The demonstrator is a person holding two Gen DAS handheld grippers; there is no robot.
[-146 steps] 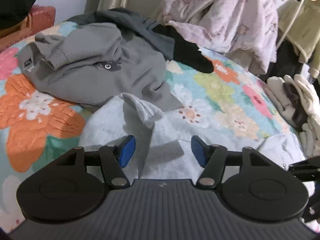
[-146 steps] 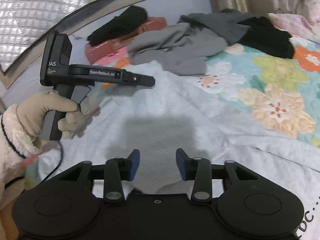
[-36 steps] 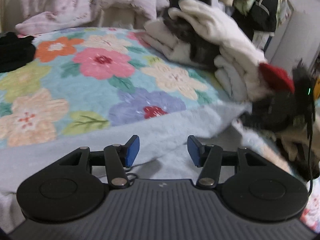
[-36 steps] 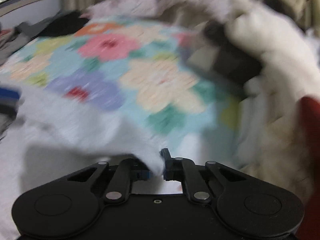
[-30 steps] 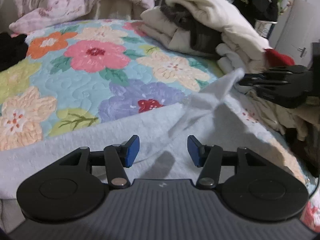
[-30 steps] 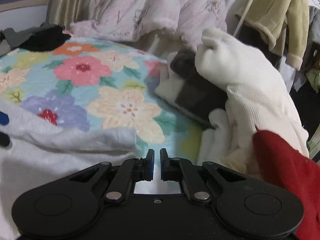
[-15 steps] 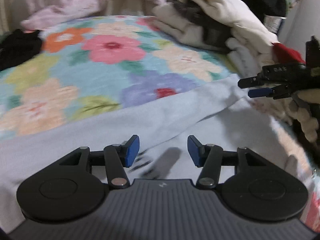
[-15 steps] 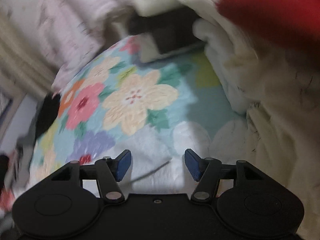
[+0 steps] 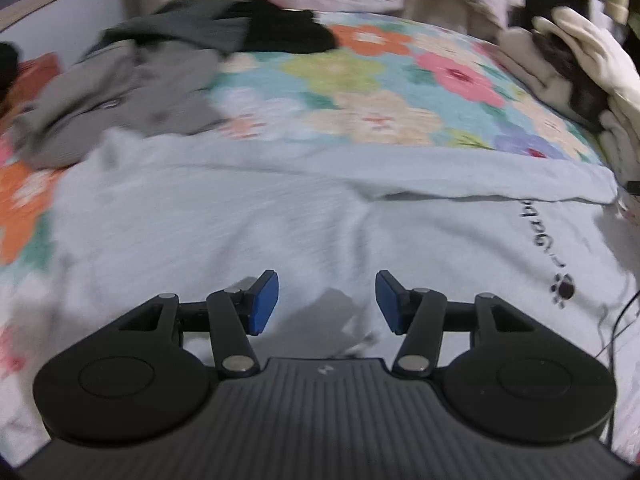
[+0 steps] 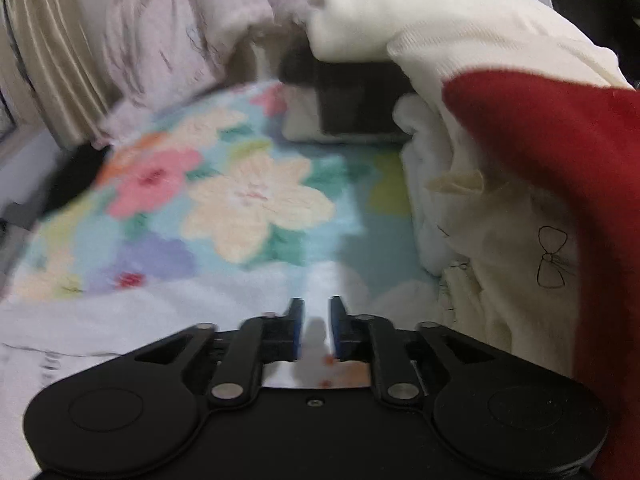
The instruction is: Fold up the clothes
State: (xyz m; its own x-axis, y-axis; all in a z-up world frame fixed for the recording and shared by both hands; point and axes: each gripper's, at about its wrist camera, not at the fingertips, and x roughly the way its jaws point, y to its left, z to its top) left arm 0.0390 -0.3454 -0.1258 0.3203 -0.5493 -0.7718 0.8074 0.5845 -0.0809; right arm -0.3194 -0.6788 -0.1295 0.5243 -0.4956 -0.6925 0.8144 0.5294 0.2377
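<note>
Left gripper spread wide over soft, wrinkled pale blue sweatshirt on quilted floral bedspread. Right gripper narrowed, a slim gap remaining, pinching nothing; fuzzy red cloth beside.

I'm seeing a pale blue garment with dark lettering, lying on a floral quilt. Grey clothes are showing behind it, and a red cloth beside cream ones.

You can make out only dark script lettering running up the right edge of the pale blue garment, partly cut off, seemingly "gatb", above a small paw-like mark.
</note>
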